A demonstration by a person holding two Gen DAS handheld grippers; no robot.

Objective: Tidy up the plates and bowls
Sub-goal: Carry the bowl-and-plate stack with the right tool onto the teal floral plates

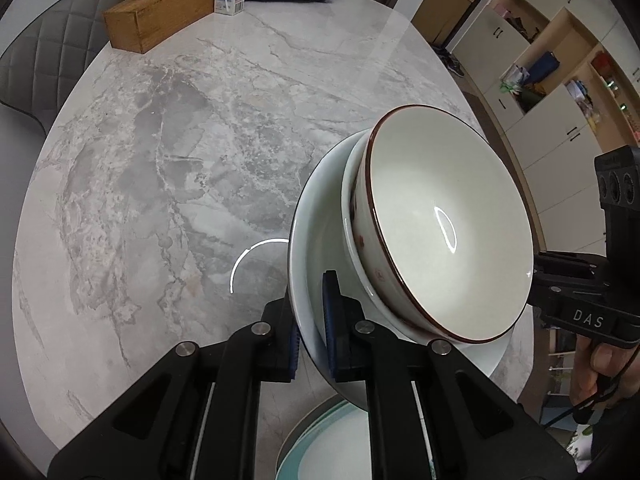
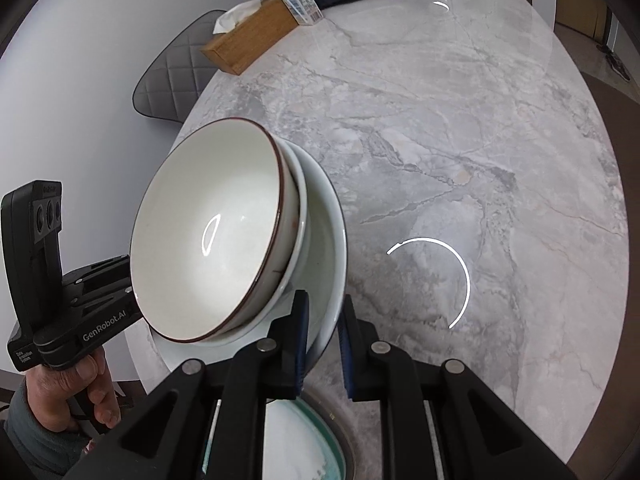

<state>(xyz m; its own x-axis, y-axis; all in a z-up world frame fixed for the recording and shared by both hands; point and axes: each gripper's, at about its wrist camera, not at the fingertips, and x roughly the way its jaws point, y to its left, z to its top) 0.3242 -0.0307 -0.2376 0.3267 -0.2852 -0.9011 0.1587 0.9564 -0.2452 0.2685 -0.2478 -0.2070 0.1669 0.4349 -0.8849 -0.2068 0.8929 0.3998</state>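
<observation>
Three nested dishes ride together: brown-rimmed bowl (image 1: 448, 224) inside a white bowl (image 1: 356, 264) inside a wide white dish (image 1: 308, 256), held above stacked green-rimmed plates (image 1: 320, 444). Left gripper (image 1: 312, 340) and right gripper (image 2: 322, 344) each clamp the dish's opposite rim. Glazed, heavy, breakable, likely slippery; rim grips suit. Marble table (image 1: 160, 160), quilted chair (image 1: 60, 40), open shelving (image 1: 560, 80) beyond.

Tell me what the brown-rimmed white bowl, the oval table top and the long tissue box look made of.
Brown-rimmed white bowl: likely glazed ceramic; glossy, with a sharp ring-light reflection inside.
Oval table top: polished marble or marble-look slab; grey veining and a mirrored light arc.
Long tissue box: wood or bamboo, matt, with visible grain and a tan colour.
</observation>
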